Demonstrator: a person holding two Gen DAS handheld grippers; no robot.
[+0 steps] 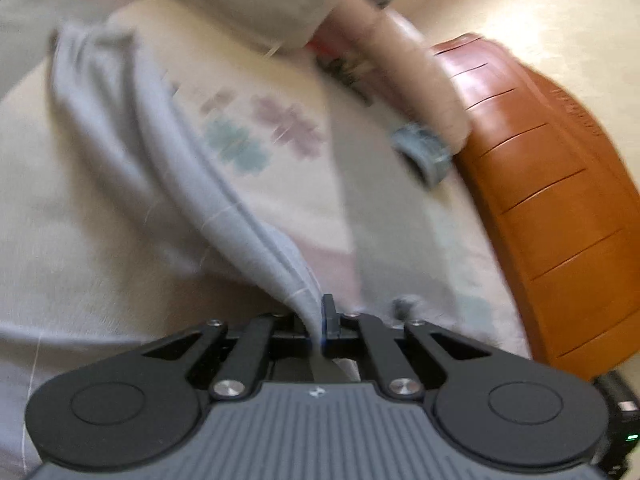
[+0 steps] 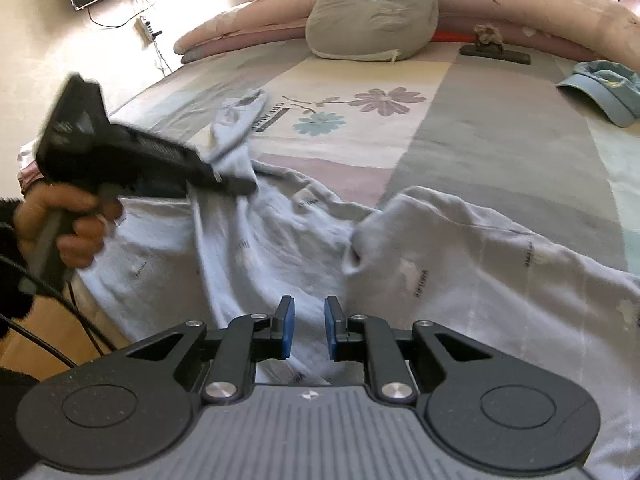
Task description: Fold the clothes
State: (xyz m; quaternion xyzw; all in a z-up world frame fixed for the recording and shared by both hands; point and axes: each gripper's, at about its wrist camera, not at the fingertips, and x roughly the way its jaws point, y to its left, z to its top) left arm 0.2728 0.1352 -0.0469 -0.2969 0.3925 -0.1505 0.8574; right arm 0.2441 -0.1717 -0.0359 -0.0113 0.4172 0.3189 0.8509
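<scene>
A pale blue long-sleeved garment (image 2: 440,260) lies crumpled across the near part of the bed. In the left wrist view a bunched fold of the garment (image 1: 168,168) runs up the bed into my left gripper (image 1: 324,320), whose jaws are shut on it. The right wrist view shows that left gripper (image 2: 240,186) from the side, held by a hand (image 2: 68,220) and pinching a sleeve lifted off the sheet. My right gripper (image 2: 310,328) hovers low over the garment's middle. Its blue pads (image 2: 287,334) stand slightly apart with nothing pinched between them.
The bed has a flower-patterned sheet (image 2: 360,108). A grey cushion (image 2: 372,16), a long pink bolster (image 2: 540,4) and a dark flat object (image 2: 496,54) lie at the far end. A blue cap (image 2: 604,92) sits at the right. An orange wooden bed frame (image 1: 560,200) borders the mattress.
</scene>
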